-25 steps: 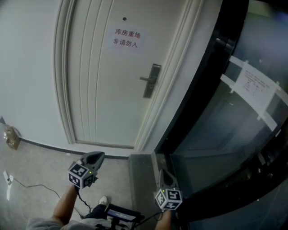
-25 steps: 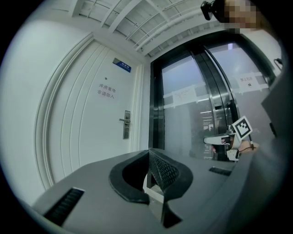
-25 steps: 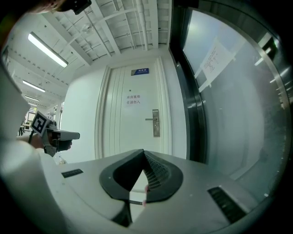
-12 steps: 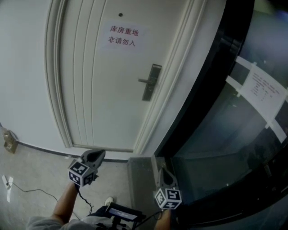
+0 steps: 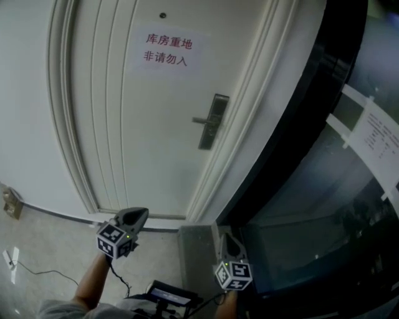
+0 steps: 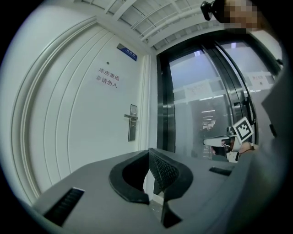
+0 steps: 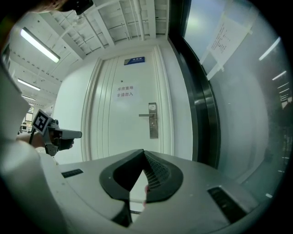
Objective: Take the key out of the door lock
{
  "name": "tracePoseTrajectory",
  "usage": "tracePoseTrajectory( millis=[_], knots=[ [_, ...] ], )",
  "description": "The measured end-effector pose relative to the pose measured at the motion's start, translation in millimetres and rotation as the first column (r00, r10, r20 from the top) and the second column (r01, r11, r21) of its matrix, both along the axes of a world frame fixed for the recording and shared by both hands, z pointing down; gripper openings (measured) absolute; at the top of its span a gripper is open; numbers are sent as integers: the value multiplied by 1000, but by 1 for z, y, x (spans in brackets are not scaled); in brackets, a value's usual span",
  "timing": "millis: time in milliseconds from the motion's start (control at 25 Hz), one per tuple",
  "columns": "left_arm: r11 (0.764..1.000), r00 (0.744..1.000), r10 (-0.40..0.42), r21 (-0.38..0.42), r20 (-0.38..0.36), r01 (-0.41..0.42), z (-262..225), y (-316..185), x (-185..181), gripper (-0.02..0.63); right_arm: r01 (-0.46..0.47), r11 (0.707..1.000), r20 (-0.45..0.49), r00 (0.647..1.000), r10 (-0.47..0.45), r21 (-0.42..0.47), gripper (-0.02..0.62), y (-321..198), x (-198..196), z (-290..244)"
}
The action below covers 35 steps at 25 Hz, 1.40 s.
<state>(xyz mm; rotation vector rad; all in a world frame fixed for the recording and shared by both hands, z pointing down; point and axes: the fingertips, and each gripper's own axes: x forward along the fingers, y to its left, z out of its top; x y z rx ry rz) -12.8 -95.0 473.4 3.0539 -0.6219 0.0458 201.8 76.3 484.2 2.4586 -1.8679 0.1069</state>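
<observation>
Far left in the head view we note a small box (image 5: 11,202) at the foot of the wall (image 5: 25,93) and a thin cable (image 5: 47,270) trailing over the floor (image 5: 56,237). Next comes the left tool (image 5: 139,213), held low and level, well short of the white door (image 5: 112,124). Its own view shows the jaws closed tip to tip with nothing gripped. On the door a paper notice (image 5: 167,50) with red characters sits below a peephole (image 5: 163,15). Only the two gripper views take in the blue plate (image 6: 127,51) over the door and the ribbed ceiling (image 7: 114,23); the head view cuts both off. Toward the door's right edge is the lock plate (image 5: 214,121), its lever handle (image 5: 201,120) pointing left. We cannot pick out the key in any view. The plate is too small, though the right gripper view faces it most squarely. The right tool (image 5: 224,237) is also low and level, jaws pressed together, empty, well apart from the lock plate. Each gripper view catches the other tool at its edge. Far right stand a black frame (image 5: 299,124) and a glass panel (image 5: 324,205) with a sheet of paper (image 5: 377,134) taped on. The left gripper view shows that sheet only faintly.
</observation>
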Motion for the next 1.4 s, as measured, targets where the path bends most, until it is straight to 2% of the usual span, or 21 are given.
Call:
tracePoseTrajectory(
  millis=[440, 800, 1400],
  knots=[
    [1000, 1000, -4, -12, 12, 4, 4, -79, 32, 8, 14, 1000, 5, 1000, -14, -21, 12, -86, 25, 4],
    [1000, 1000, 13, -22, 14, -13, 12, -113, 53, 8, 7, 999, -7, 1000, -7, -36, 12, -124, 38, 4],
    [999, 999, -35, -34, 10, 35, 12, -176, 91, 8, 42, 998, -16, 999, -43, -51, 12, -192, 85, 4]
  ],
)
